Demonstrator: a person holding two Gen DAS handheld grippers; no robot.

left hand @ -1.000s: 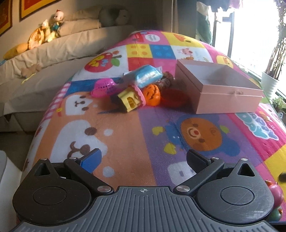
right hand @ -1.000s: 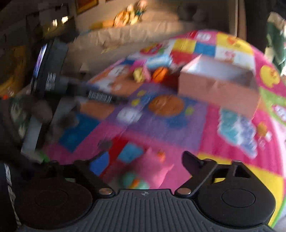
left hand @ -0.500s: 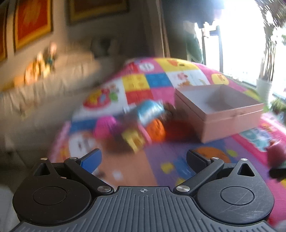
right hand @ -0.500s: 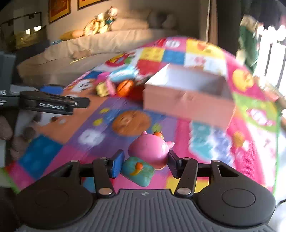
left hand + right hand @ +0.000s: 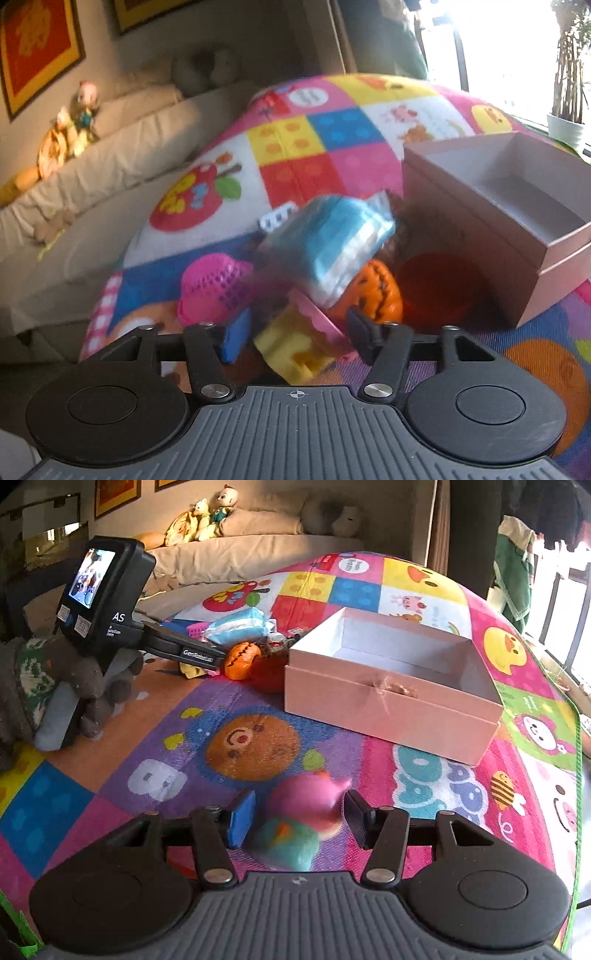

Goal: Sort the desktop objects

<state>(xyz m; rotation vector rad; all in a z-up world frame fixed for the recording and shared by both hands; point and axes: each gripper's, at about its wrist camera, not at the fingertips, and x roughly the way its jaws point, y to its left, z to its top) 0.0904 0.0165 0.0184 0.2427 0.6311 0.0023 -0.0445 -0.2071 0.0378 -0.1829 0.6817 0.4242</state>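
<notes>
Toys sit between both pairs of part-open jaws so I can close and lift: yellow toy point(image 5: 295, 347) in my left hand-held gripper point(image 5: 295, 338), pink toy point(image 5: 306, 805) in my right hand-held gripper point(image 5: 299, 821), box point(image 5: 388, 694) ahead.

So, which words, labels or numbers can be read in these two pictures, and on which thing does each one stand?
"AS": white letters on the black camera housing of the left gripper, in the right wrist view.
Small white print under it: too small to read.
White lettering on that gripper's black finger: blurred, not readable.
Round white label on the colourful patchwork play mat: too small to read.
</notes>
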